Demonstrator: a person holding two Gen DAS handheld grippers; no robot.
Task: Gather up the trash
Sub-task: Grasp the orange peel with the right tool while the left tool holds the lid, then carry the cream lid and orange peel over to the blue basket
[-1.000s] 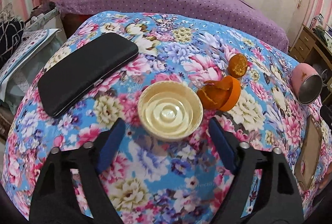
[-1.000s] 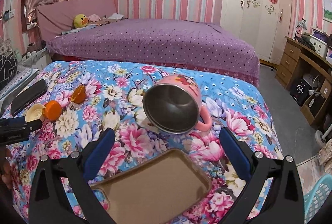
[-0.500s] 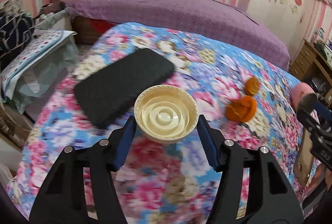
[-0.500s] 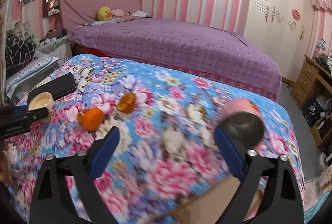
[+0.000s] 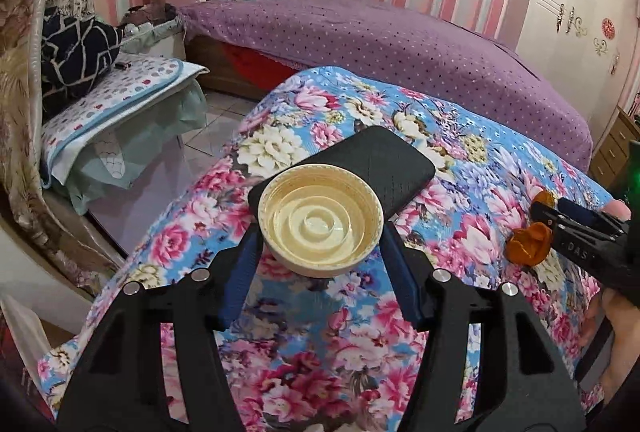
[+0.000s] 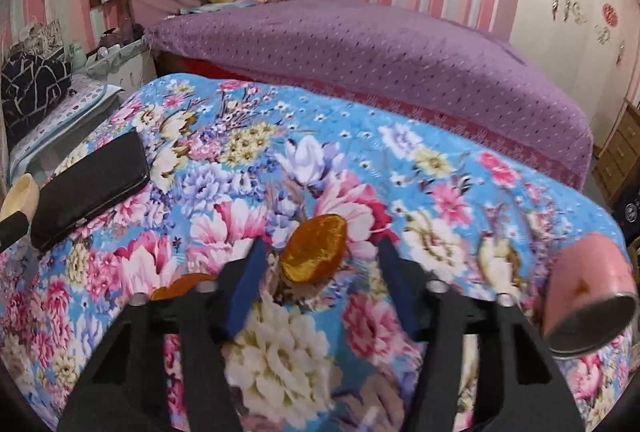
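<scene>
One cream plastic lid (image 5: 320, 228) sits clamped between the two blue fingers of the left tongs (image 5: 320, 252), open side up, lifted clear of the bench (image 5: 320, 332) with its floral cloth. Just beyond the lid lies one black phone case (image 5: 384, 164), flat on the cloth. The left tongs point forward and slightly down over the bench's near-left corner.

Two pieces of orange peel show. One orange peel (image 6: 314, 255) lies on the cloth between the fingers of the right tongs (image 6: 320, 272), which stand wide apart and touch nothing. A second peel piece (image 6: 180, 286) lies just left of the right tongs, partly hidden by their frame. One pink mug (image 6: 590, 306) lies on its side far to their right.
</scene>
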